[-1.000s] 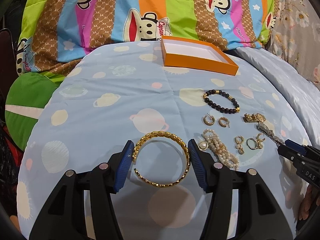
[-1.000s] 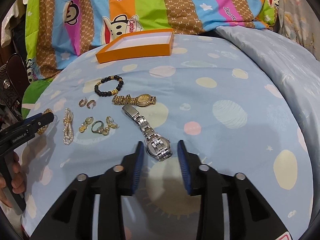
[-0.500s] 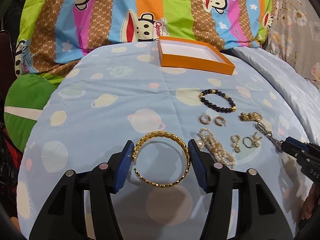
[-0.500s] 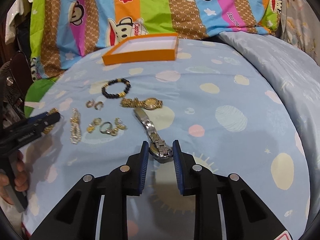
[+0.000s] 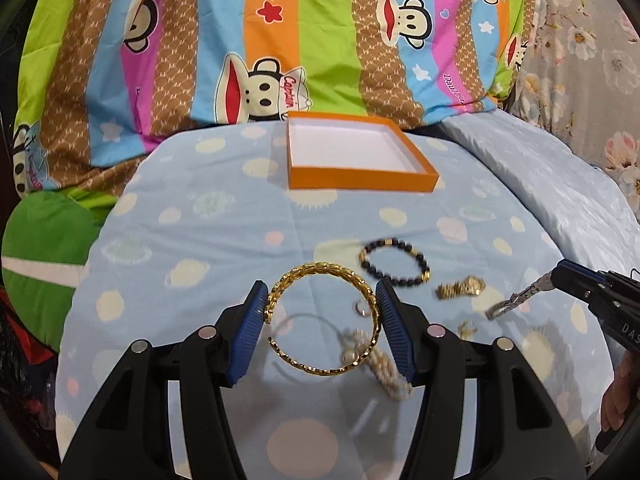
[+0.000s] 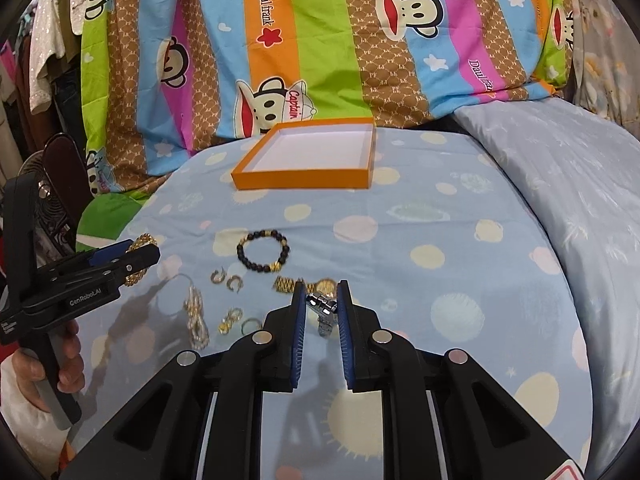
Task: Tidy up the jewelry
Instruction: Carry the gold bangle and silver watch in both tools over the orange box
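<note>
My left claw (image 5: 322,318) is clamped across the gold bangle (image 5: 322,320), one pad on each outer side of the ring, so the open hoop hangs flat between the pads with its gap turned toward my left pad. I hold it by its widest span because a rigid ring gives nothing else to pinch. It is off the bed — its shadow lies on the blue sheet (image 5: 208,240) below it.

My right claw (image 6: 322,306) has just been closing, and the silver watch (image 6: 322,310) sits between its pads, caught at the case end; the strap dangles free beneath. From the left wrist view that strap (image 5: 516,300) trails out of the claw in mid-air, so the watch is lifted too.

The orange box (image 6: 304,180) lies open and empty beyond both claws, at the far end of the sheet near the striped cartoon blanket (image 6: 320,40). Between me and the box lie the rest: the black bead bracelet (image 6: 262,250) nearest the box, the gold watch (image 6: 316,284) just nearer me than that, then the hoop earrings (image 6: 226,278) and pearl strand (image 6: 196,316) on its left side.

I judge both pieces are meant for the box — a carry over the bead bracelet. The dangling strap could snag the box wall.
</note>
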The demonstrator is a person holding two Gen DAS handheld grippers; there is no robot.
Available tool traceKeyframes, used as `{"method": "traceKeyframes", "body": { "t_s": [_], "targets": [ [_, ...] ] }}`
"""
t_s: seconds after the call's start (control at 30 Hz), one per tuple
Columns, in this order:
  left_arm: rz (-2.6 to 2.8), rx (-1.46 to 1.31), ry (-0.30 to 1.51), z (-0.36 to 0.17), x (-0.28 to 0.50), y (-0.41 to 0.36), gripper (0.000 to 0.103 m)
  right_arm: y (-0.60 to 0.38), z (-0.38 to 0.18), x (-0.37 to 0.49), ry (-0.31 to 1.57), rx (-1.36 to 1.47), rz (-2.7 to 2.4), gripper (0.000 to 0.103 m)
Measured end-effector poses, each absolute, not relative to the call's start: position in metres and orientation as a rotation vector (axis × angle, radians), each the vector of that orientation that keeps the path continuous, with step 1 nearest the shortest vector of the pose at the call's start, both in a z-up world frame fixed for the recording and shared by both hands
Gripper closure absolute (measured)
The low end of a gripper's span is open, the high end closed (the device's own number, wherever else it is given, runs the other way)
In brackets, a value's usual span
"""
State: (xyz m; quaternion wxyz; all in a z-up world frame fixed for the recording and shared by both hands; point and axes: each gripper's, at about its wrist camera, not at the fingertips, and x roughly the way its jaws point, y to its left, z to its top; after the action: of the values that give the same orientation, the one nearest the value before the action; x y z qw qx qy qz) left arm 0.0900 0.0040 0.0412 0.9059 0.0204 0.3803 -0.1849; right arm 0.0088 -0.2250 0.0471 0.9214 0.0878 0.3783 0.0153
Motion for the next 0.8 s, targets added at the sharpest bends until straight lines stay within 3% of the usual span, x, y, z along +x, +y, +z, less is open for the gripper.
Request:
{"method": "traceKeyframes", "body": {
  "t_s": [0.13,0.23,0.5,0.6,0.67,0.8],
  "targets": [
    [-0.383,0.061,0.766,0.051,0.109,-0.005,0.049,-0.227,0.060,0.030,0.758,0.170,0.036,0.090],
    [-0.389,0.077,0.760,0.056,0.128,-0.014,0.049,-0.229,0.067,0.049,0.747,0.162,0.041,0.103],
    [-0.376,0.071,0.744,0.062,0.176,-0.024,0.049,-0.245,0.062,0.098,0.759,0.144,0.002,0.102],
    [-0.378,0.054,0.757,0.055,0.182,-0.021,0.049,-0.246,0.038,0.101,0.816,0.169,0.007,0.090],
    [-0.378,0.050,0.772,0.047,0.184,-0.019,0.049,-0.239,0.024,0.107,0.851,0.162,0.024,0.067],
    [-0.373,0.046,0.807,0.033,0.184,-0.017,0.049,-0.218,0.001,0.123,0.906,0.104,0.038,0.063]
  ]
}}
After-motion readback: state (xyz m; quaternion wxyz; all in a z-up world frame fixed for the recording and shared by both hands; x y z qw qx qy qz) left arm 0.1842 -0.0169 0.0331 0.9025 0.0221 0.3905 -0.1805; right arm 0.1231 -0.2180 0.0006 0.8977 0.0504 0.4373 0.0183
